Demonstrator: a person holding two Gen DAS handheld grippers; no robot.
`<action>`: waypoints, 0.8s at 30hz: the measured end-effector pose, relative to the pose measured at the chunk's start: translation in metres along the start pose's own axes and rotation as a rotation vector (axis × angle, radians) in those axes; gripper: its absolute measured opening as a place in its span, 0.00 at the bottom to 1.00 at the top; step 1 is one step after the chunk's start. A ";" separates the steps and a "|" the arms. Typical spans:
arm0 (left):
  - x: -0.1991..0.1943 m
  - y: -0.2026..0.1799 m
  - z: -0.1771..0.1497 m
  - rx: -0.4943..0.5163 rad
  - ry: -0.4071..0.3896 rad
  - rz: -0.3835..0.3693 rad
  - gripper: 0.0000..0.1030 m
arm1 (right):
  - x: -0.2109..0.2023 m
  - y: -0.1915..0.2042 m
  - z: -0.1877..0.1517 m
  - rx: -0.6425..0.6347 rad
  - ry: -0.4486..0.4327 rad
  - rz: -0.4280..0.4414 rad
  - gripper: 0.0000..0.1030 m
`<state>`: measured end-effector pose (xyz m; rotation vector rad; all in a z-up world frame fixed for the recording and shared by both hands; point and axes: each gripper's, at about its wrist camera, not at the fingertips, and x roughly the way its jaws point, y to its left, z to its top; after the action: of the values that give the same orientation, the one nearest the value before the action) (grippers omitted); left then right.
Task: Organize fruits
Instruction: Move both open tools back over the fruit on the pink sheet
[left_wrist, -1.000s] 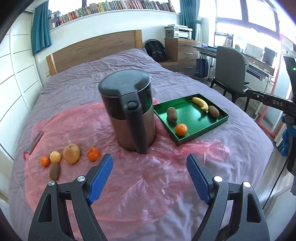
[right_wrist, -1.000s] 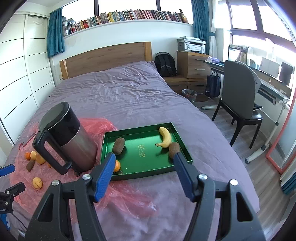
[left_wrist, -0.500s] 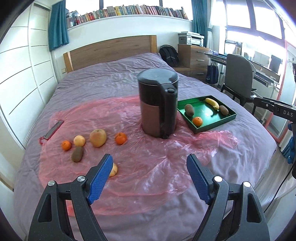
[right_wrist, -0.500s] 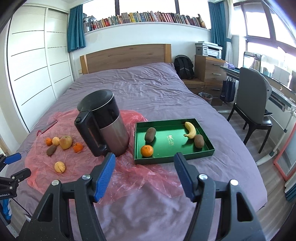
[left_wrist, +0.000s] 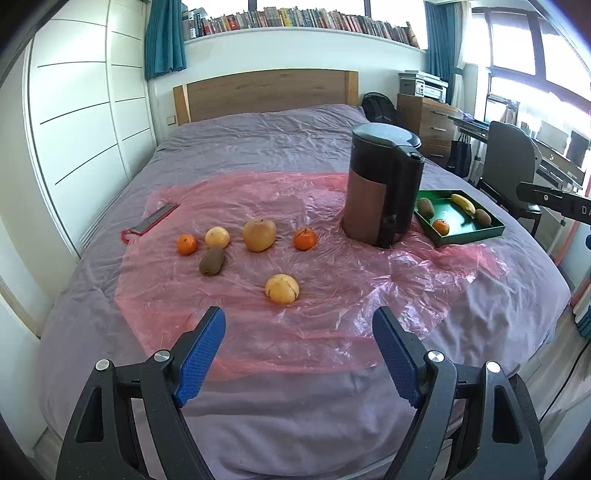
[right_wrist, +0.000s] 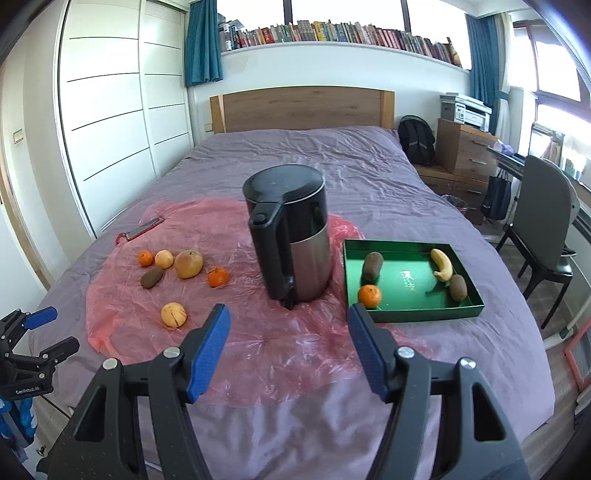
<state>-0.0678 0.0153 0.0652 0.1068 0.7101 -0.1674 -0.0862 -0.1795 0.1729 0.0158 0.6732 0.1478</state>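
I see a kettle (right_wrist: 291, 236) upright on pink plastic (left_wrist: 332, 295), a phone (left_wrist: 153, 218) at its edge, a chair (right_wrist: 543, 229) beside the bed (right_wrist: 314, 155).

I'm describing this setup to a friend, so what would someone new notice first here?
Probably the tall black and steel kettle, upright mid-bed on a pink plastic sheet. To its right is a green tray holding a banana, two kiwis and an orange; to its left six loose fruits lie on the sheet, the nearest a yellow one. Both grippers, left and right, are open and empty.
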 end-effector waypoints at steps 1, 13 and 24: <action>0.002 0.006 -0.004 -0.011 0.005 0.006 0.75 | 0.003 0.006 0.000 -0.008 0.005 0.009 0.68; 0.025 0.066 -0.034 -0.127 0.054 0.066 0.75 | 0.047 0.051 -0.016 -0.050 0.075 0.108 0.68; 0.061 0.097 -0.058 -0.186 0.125 0.084 0.75 | 0.105 0.091 -0.028 -0.119 0.173 0.170 0.68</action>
<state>-0.0412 0.1121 -0.0142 -0.0312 0.8409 -0.0134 -0.0349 -0.0752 0.0918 -0.0548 0.8350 0.3559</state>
